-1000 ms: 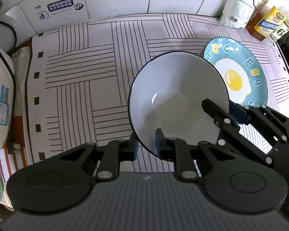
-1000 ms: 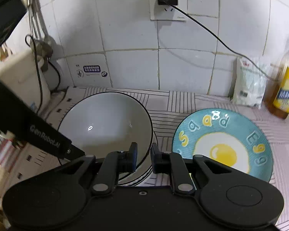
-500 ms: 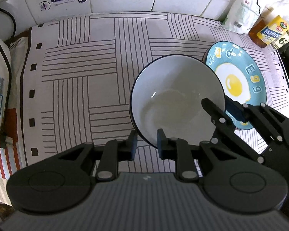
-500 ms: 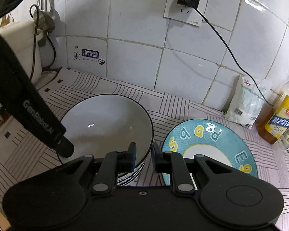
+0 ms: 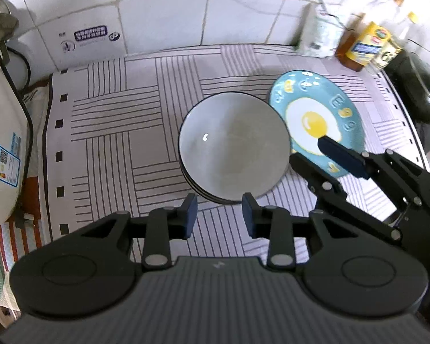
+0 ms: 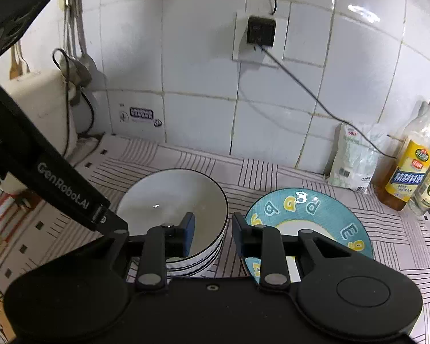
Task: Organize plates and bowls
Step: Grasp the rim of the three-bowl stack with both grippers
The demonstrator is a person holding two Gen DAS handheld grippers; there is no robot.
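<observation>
Black wall plug (image 6: 261, 31) shows only in the right wrist view.

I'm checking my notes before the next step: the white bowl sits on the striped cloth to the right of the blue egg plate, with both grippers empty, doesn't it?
Not quite: the bowl is left of the egg plate, not right, as the left wrist view shows. It does sit on the striped cloth, and the left gripper and right gripper hold nothing, their jaws opening.

Mat (image 5: 114, 132) left of bowls (image 5: 233, 149) free — plate (image 5: 341, 120), bottles (image 6: 407, 169) crowd right.
</observation>
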